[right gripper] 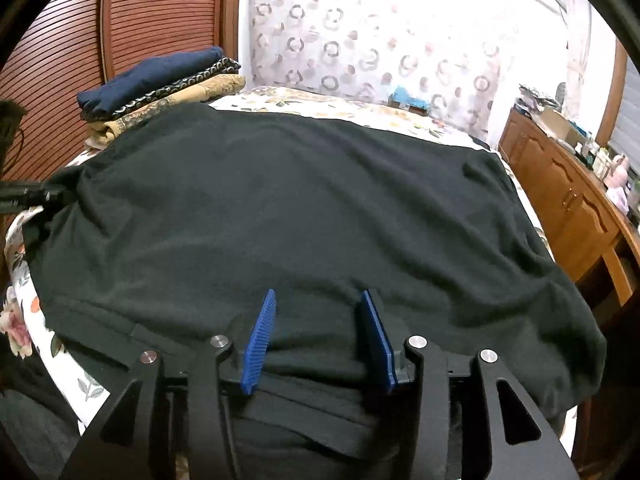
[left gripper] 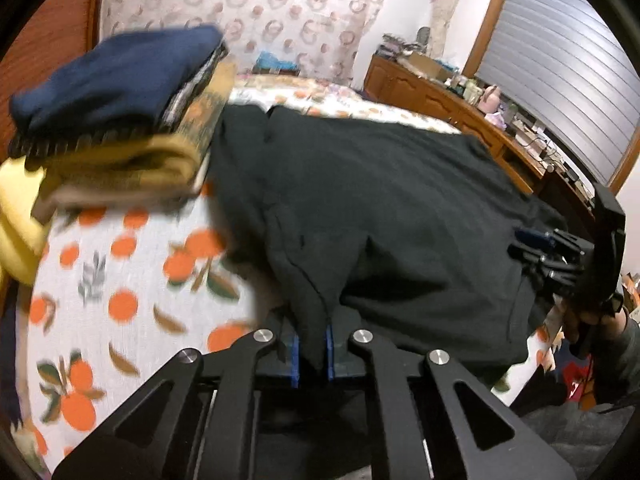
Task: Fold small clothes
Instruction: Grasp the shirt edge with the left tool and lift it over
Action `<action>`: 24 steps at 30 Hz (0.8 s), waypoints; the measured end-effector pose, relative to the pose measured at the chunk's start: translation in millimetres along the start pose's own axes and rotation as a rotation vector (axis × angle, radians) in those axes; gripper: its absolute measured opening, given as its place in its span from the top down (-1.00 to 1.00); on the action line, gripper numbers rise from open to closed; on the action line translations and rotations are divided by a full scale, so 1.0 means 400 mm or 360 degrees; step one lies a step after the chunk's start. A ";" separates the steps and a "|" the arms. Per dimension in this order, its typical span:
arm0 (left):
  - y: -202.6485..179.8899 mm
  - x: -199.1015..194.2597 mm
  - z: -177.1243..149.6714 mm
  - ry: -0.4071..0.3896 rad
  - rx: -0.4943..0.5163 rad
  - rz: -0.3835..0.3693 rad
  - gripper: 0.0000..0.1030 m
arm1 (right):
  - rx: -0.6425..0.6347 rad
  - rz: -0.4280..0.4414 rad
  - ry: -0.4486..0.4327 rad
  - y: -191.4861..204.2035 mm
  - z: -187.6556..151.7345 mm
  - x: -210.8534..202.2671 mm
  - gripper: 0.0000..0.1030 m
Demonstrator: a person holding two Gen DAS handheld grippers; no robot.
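At lower centre, left gripper [left gripper: 312, 354] pinching the dark garment [left gripper: 400, 208] hem, right gripper [right gripper: 318, 340] jaws parted astride its near edge, folded stack [right gripper: 160, 84] upper left, bare bedsheet [left gripper: 120, 300] lower left.

The left hand-held gripper [left gripper: 312, 354] is built from matte black linkage arms with triangular cut-outs, joined by round silver pivot screws. Its fingers [left gripper: 295, 360] are faced with blue ribbed pads. The right hand-held gripper [right gripper: 320, 340] is made the same way, with black links, silver screws and blue ridged fingers [right gripper: 260, 340]. A grey sleeve [left gripper: 634, 344] is worn at the wrist.
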State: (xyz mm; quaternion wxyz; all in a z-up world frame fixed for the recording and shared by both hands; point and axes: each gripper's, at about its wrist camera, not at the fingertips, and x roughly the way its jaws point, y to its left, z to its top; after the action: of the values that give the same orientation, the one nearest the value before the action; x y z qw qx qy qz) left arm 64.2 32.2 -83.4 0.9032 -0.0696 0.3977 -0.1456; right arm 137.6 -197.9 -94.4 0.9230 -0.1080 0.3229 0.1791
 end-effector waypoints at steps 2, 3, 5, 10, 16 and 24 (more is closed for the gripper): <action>-0.030 -0.014 0.035 -0.0062 0.0053 -0.0038 0.84 | -0.0007 0.0018 0.0002 0.000 -0.003 -0.001 0.09; -0.044 -0.020 0.051 -0.0086 0.0075 -0.0062 0.84 | 0.0003 0.0044 0.0012 -0.014 -0.003 -0.005 0.04; -0.078 -0.028 0.091 -0.0129 0.0124 -0.0110 0.84 | 0.0038 0.0121 0.0049 -0.035 0.000 -0.010 0.01; -0.190 -0.029 0.199 -0.0214 0.0248 -0.0237 0.85 | 0.0237 0.0254 0.0053 -0.126 0.005 -0.042 -0.02; -0.349 0.002 0.288 -0.0227 0.0427 -0.0377 0.85 | 0.0334 0.0098 -0.0130 -0.250 -0.027 -0.167 -0.35; -0.570 0.036 0.344 -0.0168 0.0630 -0.0590 0.85 | 0.0481 -0.0148 -0.0295 -0.399 -0.092 -0.316 -0.50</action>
State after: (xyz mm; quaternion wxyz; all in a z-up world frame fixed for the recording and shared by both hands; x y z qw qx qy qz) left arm 127.6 -187.2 54.1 0.8767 0.0293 0.2944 -0.3794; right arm 89.1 -388.3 -29.0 0.9618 0.0339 0.2544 0.0948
